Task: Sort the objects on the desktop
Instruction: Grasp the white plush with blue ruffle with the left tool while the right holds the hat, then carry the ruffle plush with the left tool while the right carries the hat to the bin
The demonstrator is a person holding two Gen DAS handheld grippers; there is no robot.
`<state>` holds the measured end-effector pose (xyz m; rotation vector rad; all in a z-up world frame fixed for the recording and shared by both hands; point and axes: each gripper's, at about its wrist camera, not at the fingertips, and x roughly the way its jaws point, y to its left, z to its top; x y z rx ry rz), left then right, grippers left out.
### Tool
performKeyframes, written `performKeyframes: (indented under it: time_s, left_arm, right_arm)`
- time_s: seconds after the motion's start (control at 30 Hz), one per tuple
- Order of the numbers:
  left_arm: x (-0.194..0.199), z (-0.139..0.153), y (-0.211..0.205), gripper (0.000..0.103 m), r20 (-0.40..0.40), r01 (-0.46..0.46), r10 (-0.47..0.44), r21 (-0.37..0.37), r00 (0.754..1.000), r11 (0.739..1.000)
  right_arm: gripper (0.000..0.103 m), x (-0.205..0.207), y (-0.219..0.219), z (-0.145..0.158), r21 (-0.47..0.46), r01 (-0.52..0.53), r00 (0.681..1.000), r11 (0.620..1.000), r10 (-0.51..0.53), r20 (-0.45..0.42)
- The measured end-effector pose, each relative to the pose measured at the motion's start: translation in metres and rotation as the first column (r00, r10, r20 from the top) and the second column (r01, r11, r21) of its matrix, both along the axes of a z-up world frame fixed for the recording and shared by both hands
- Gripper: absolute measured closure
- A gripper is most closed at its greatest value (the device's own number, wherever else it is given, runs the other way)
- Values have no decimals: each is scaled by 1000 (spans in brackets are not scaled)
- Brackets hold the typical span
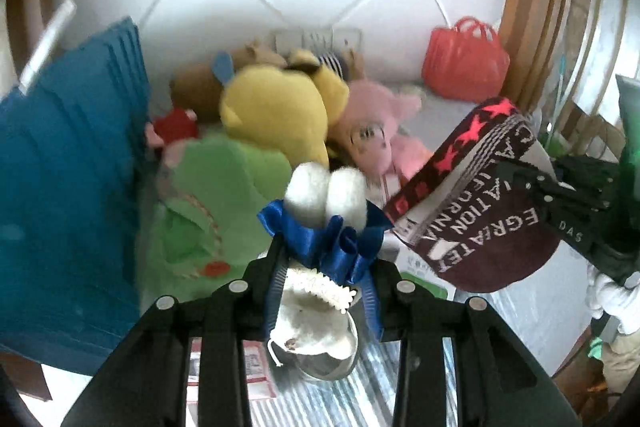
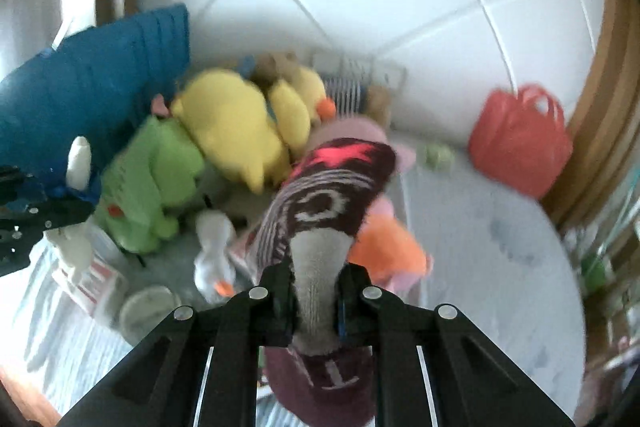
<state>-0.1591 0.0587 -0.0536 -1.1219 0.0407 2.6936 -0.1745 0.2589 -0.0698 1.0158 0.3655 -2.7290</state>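
Your left gripper (image 1: 326,267) is clamped on a white plush toy (image 1: 326,193) at its blue ribbon (image 1: 332,243), lifting it clear of the table (image 2: 500,227). Your right gripper (image 2: 314,301) pinches a maroon printed sock (image 2: 332,187), apparently by its grey heel, so it hangs free. Both are held aloft before the plush pile (image 1: 272,111), probably for sorting.

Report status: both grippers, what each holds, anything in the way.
Left gripper shut on white plush with blue bow. Right gripper shut on maroon printed sock. Plush pile ahead, blue folder on the left.
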Motion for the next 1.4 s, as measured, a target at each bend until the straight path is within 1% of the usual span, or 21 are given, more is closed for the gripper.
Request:
performKeyframes:
  time_s: [0.17, 0.27, 0.33, 0.4, 0.57, 0.67, 0.77, 0.8, 0.83, 0.87, 0.93, 1.03, 1.13, 1.23, 1.3, 1.33, 1.4]
  left_arm:
    - [9, 42, -12, 70, -83, -33, 34, 10, 996, 999]
    - [14, 67, -20, 70, -138, -55, 57, 14, 989, 998]
    - [19, 91, -33, 70, -188, -84, 85, 12, 978, 996]
    - [23, 116, -46, 70, -239, -114, 114, 11, 964, 993]
    - [15, 148, -121, 70, -264, -217, 204, -20, 943, 976]
    - [9, 167, -167, 70, -278, -279, 258, -39, 925, 960]
    - [4, 186, -213, 70, -293, -339, 309, -56, 905, 939]
    - [2, 192, -229, 70, -299, -359, 326, -61, 897, 931]
    - [0, 199, -244, 70, -304, -379, 343, -67, 889, 923]
    - [-4, 198, -260, 70, -296, -391, 354, -73, 887, 918]
    - [-12, 194, -292, 70, -275, -411, 375, -86, 885, 908]
    - [-28, 180, -342, 70, -222, -426, 399, -89, 890, 900]
    - [-52, 156, -381, 70, -164, -423, 405, -90, 899, 902]
    - [-75, 132, -405, 70, -103, -412, 404, -82, 909, 907]
    - [-88, 116, -419, 70, -53, -402, 399, -82, 916, 912]
    - [-94, 108, -424, 67, -27, -394, 393, -85, 919, 915]
    - [-104, 95, -430, 55, 10, -384, 386, -98, 922, 918]
  right_arm:
    - [89, 5, -24, 61, 27, -79, 989, 997, 81, -121]
    - [89, 11, -41, 94, 44, -131, 971, 990, 137, -194]
    - [89, 12, -57, 118, 50, -177, 953, 983, 183, -240]
    - [89, 14, -78, 147, 61, -230, 927, 971, 237, -292]
    - [89, 5, -141, 217, 49, -360, 856, 931, 351, -380]
    - [89, -7, -192, 261, 20, -432, 812, 901, 399, -425]
    - [89, -15, -233, 293, -11, -486, 777, 874, 426, -464]
    - [89, -20, -249, 294, -19, -497, 775, 868, 434, -460]
    - [89, -26, -266, 287, -23, -500, 783, 866, 441, -439]
    - [89, -32, -284, 281, -27, -504, 790, 863, 448, -418]
    - [89, -44, -318, 267, -35, -510, 804, 859, 462, -375]
    - [89, -61, -370, 246, -49, -519, 820, 853, 481, -310]
    - [89, -79, -422, 225, -62, -527, 831, 847, 500, -243]
    - [89, -97, -474, 205, -77, -534, 838, 842, 516, -176]
    - [89, -109, -491, 184, -82, -517, 855, 852, 507, -113]
    - [89, -116, -496, 173, -83, -504, 863, 860, 499, -78]
    - [89, -128, -507, 150, -84, -479, 877, 874, 480, -9]
